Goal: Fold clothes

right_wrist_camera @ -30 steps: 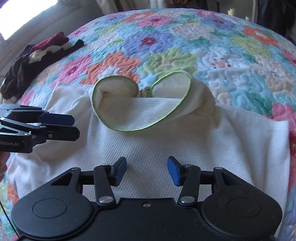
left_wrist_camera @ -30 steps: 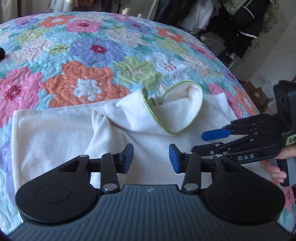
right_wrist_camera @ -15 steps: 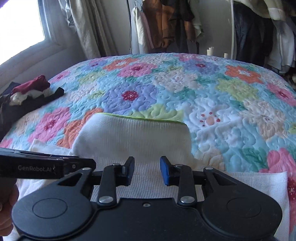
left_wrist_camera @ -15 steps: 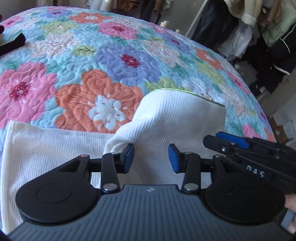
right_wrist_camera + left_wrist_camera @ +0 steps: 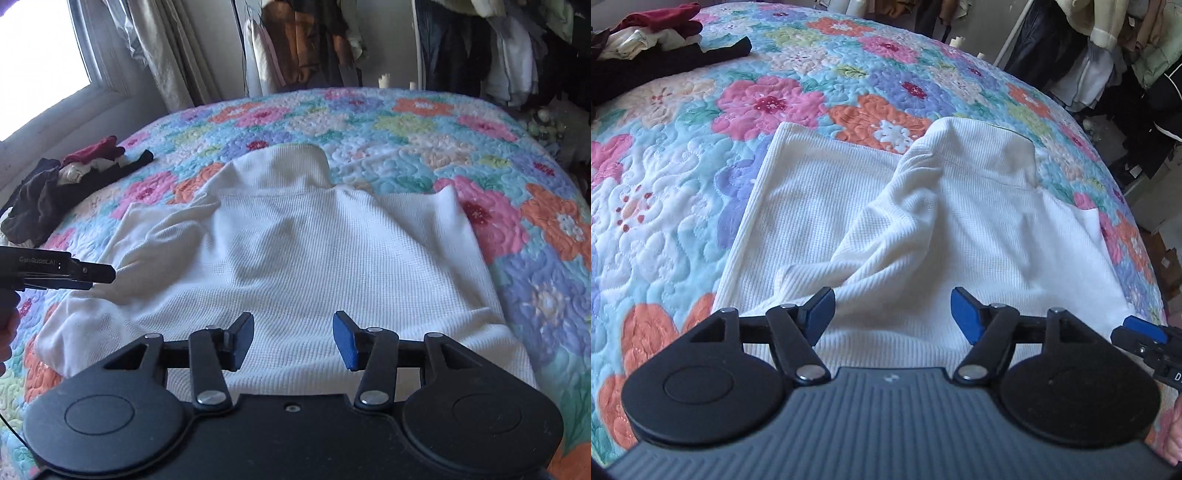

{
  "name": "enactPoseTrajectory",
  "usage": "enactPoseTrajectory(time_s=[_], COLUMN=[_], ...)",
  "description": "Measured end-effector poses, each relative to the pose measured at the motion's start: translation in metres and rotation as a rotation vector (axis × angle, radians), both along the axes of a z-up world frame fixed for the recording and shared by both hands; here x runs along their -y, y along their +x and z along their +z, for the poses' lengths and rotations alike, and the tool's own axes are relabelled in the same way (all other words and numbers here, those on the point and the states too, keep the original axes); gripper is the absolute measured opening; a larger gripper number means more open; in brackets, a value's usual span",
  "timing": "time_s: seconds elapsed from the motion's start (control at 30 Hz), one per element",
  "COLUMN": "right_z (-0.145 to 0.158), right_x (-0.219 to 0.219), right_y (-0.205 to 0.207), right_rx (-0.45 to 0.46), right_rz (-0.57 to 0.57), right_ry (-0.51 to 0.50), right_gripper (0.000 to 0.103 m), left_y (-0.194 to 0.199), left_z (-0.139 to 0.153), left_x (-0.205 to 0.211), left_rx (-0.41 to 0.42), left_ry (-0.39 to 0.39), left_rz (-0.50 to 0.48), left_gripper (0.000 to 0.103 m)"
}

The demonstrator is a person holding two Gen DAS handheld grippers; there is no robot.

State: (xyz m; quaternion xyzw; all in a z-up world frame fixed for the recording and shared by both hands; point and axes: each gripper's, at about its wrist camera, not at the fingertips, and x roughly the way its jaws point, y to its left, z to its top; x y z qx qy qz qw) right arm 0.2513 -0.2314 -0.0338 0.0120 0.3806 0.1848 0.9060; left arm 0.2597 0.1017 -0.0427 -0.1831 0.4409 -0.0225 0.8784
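Observation:
A white waffle-knit hooded garment (image 5: 960, 221) lies on the floral quilt (image 5: 683, 166), its hood laid flat over the body; it also shows in the right wrist view (image 5: 314, 258). A bunched fold of cloth runs diagonally toward my left gripper (image 5: 892, 314), which is open and empty just above the near part of the garment. My right gripper (image 5: 293, 339) is open and empty over the garment's near edge. The right gripper's tip shows at the left view's right edge (image 5: 1145, 336); the left gripper shows at the right view's left (image 5: 74, 271).
A pile of dark, red and cream clothes (image 5: 66, 181) lies at the quilt's far left, also in the left wrist view (image 5: 646, 48). Hanging clothes (image 5: 498, 48) and curtains (image 5: 155, 55) line the wall behind the bed. The bed edge drops off at right (image 5: 1137, 229).
The hood, open with its green trim showing a second ago, was folded flat over the garment's body. Both grippers drew back and opened wider, now empty.

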Motion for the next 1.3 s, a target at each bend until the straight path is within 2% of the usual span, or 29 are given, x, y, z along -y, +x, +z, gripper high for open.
enactPoseTrajectory(time_s=[0.07, 0.13, 0.17, 0.23, 0.33, 0.4, 0.47, 0.57, 0.63, 0.7, 0.83, 0.9, 1.07, 1.17, 1.23, 1.27, 1.3], right_z=[-0.007, -0.022, -0.029, -0.036, -0.049, -0.059, -0.066, -0.072, -0.070, -0.065, -0.056, -0.057, -0.059, -0.056, -0.054, -0.053, -0.052], right_x=[-0.008, -0.018, -0.023, -0.009, 0.018, 0.039, 0.060, 0.073, 0.080, 0.086, 0.111, 0.124, 0.133, 0.127, 0.123, 0.121, 0.119], right_y=[-0.006, -0.009, -0.010, -0.021, -0.035, -0.038, -0.039, -0.044, -0.050, -0.058, -0.080, -0.081, -0.060, -0.048, -0.040, -0.036, -0.032], right_rx=[0.057, 0.059, 0.059, 0.063, 0.094, 0.064, 0.022, -0.006, -0.006, 0.001, 0.051, 0.066, 0.127, 0.130, 0.132, 0.133, 0.134], right_rz=[0.023, 0.041, 0.049, -0.023, -0.146, -0.189, -0.232, -0.277, -0.298, -0.326, -0.424, -0.452, -0.438, -0.384, -0.348, -0.330, -0.312], right_ry=[-0.068, -0.203, -0.270, -0.265, -0.277, -0.223, -0.134, -0.091, -0.064, -0.030, 0.055, 0.073, 0.011, -0.020, -0.041, -0.051, -0.061], right_gripper=[0.061, 0.061, 0.061, 0.059, 0.061, 0.079, 0.080, 0.080, 0.079, 0.079, 0.079, 0.079, 0.079, 0.079, 0.072, 0.061, 0.044], left_y=[-0.008, -0.017, -0.024, -0.044, -0.067, -0.082, -0.091, -0.095, -0.098, -0.105, -0.110, -0.113, -0.093, -0.074, -0.058, -0.050, -0.045], left_z=[-0.008, -0.019, -0.025, -0.034, -0.047, -0.055, -0.060, -0.056, -0.054, -0.052, -0.038, -0.035, -0.041, -0.038, -0.040, -0.046, -0.053], left_x=[0.000, 0.002, 0.005, 0.009, -0.001, -0.008, -0.019, -0.033, -0.042, -0.052, -0.062, -0.061, -0.054, -0.061, -0.069, -0.075, -0.080], left_rx=[0.002, 0.003, 0.002, 0.009, 0.020, 0.027, 0.037, 0.019, 0.008, 0.014, 0.088, 0.147, 0.130, 0.131, 0.118, 0.108, 0.094], left_ry=[-0.071, -0.102, -0.078, -0.023, 0.007, 0.028, 0.012, 0.019, 0.021, -0.014, -0.063, -0.029, 0.010, -0.008, -0.004, -0.018, -0.037], left_rz=[-0.019, -0.022, -0.015, 0.016, 0.096, 0.149, 0.177, 0.230, 0.264, 0.279, 0.283, 0.281, 0.228, 0.183, 0.170, 0.152, 0.134], left_gripper=[0.071, 0.071, 0.071, 0.070, 0.072, 0.072, 0.072, 0.067, 0.059, 0.059, 0.063, 0.064, 0.063, 0.063, 0.063, 0.063, 0.064])
